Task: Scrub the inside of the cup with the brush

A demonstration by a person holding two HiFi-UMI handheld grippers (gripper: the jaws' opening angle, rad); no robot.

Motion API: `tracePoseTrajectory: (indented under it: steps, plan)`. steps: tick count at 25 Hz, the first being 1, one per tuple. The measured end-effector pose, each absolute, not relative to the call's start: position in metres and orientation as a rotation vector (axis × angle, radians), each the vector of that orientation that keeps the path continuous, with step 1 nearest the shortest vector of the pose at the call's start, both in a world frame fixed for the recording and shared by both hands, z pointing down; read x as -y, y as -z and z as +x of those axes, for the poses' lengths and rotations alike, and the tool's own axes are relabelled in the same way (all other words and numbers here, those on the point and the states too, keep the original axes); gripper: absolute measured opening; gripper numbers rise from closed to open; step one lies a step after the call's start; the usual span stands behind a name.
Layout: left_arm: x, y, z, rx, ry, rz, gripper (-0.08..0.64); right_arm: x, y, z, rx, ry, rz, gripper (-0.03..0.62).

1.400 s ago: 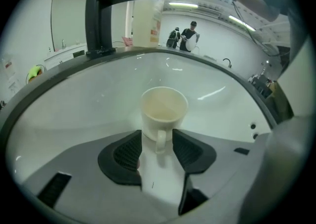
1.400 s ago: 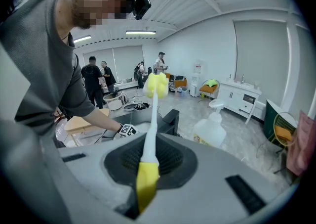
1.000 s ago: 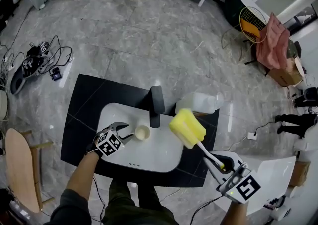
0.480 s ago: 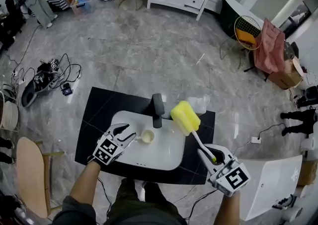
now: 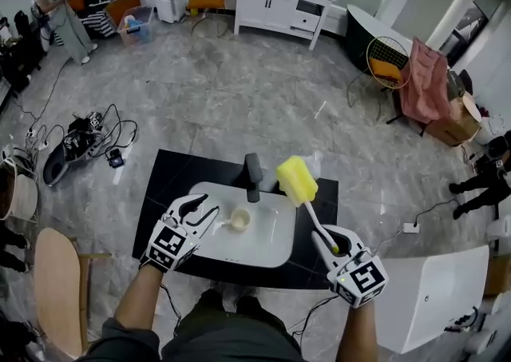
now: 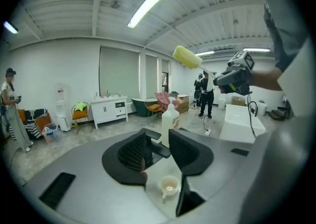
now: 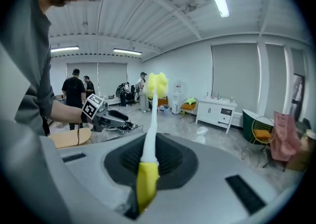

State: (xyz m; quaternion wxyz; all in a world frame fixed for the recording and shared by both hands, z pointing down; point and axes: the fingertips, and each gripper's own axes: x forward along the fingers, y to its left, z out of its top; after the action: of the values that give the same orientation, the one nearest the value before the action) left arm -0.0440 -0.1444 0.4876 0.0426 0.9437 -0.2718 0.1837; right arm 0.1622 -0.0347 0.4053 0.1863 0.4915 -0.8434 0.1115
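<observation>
A small cream cup (image 5: pixel 239 219) stands upright in the white sink basin (image 5: pixel 263 250). My left gripper (image 5: pixel 201 213) hovers just left of the cup and well above it, apart from it. Its jaws have just been closing and hold nothing. In the left gripper view the cup (image 6: pixel 169 185) shows far below the left gripper (image 6: pixel 162 144). My right gripper (image 5: pixel 327 239) is shut on the brush's yellow handle (image 7: pixel 146 182). The white shaft runs up to the yellow sponge head (image 5: pixel 296 180), raised above the basin's right side.
A black faucet (image 5: pixel 254 173) stands at the basin's back edge, with a clear plastic bottle (image 5: pixel 316 164) to its right on the black counter (image 5: pixel 160 208). A white box (image 5: pixel 435 296) sits at the right and a wooden stool (image 5: pixel 52 288) at the left. Cables (image 5: pixel 84 141) lie on the floor.
Both grippers have risen, the left one far more, lifting away from the cup. The left jaws stand narrower than before. The brush stays in the right gripper, its head higher above the basin.
</observation>
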Motion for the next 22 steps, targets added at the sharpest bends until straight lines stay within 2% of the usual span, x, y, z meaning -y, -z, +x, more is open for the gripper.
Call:
tracePoseTrajectory:
  steps: [13,22]
  plan:
    - [0.114,-0.417,-0.072,0.954,-0.424,2.937,0.129,0.019,-0.389,0.149,2.368,-0.256,1.499,0.024]
    - [0.102,-0.382,-0.089,1.034,-0.307,2.923,0.082,0.012,-0.382,0.150,2.346,-0.212,1.623,0.023]
